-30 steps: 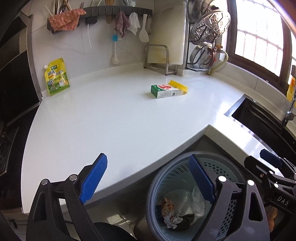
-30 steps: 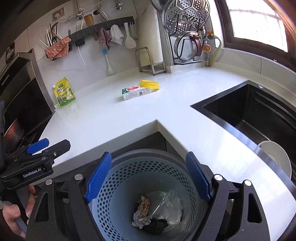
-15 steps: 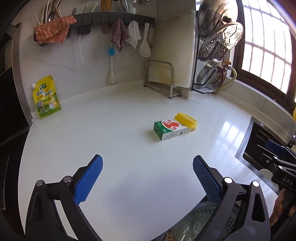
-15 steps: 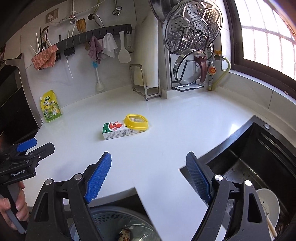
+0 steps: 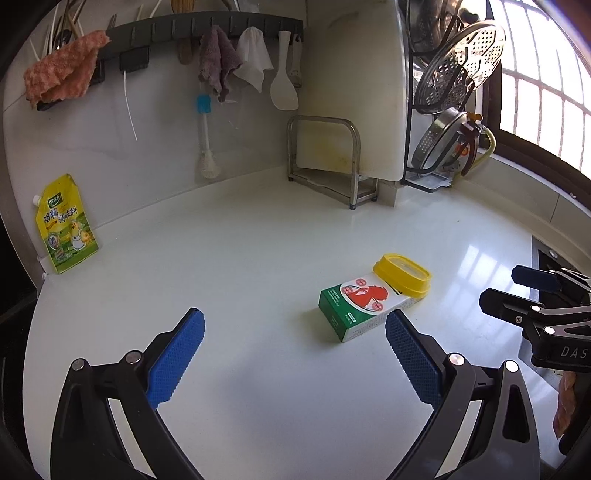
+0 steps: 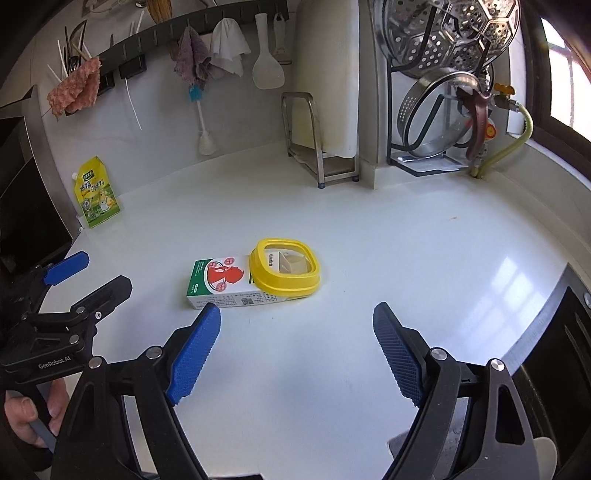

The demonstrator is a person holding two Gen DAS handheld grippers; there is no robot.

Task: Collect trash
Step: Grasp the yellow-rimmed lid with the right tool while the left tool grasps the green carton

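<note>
A green, white and red carton (image 5: pixel 360 307) lies flat on the white counter (image 5: pixel 240 258). A yellow lid (image 5: pixel 402 274) rests on its far end. Both show in the right wrist view, the carton (image 6: pixel 218 282) and the lid (image 6: pixel 284 271). My left gripper (image 5: pixel 293 354) is open and empty, just short of the carton, which lies ahead to the right. My right gripper (image 6: pixel 297 349) is open and empty, just short of the carton and lid. The right gripper shows at the right edge of the left view (image 5: pixel 532 295). The left gripper shows at the left of the right view (image 6: pixel 79 282).
A yellow-green pouch (image 5: pixel 64 229) leans on the back wall at the left. A metal rack with a cutting board (image 5: pixel 332 162) and a lid rack (image 5: pixel 454 110) stand at the back. A black sink (image 6: pixel 561 332) lies to the right. Cloths and utensils hang on a wall rail (image 5: pixel 184 33).
Both grippers have risen from over the waste basket and moved forward over the counter toward the carton and lid. The basket has dropped out of view. Both stay open.
</note>
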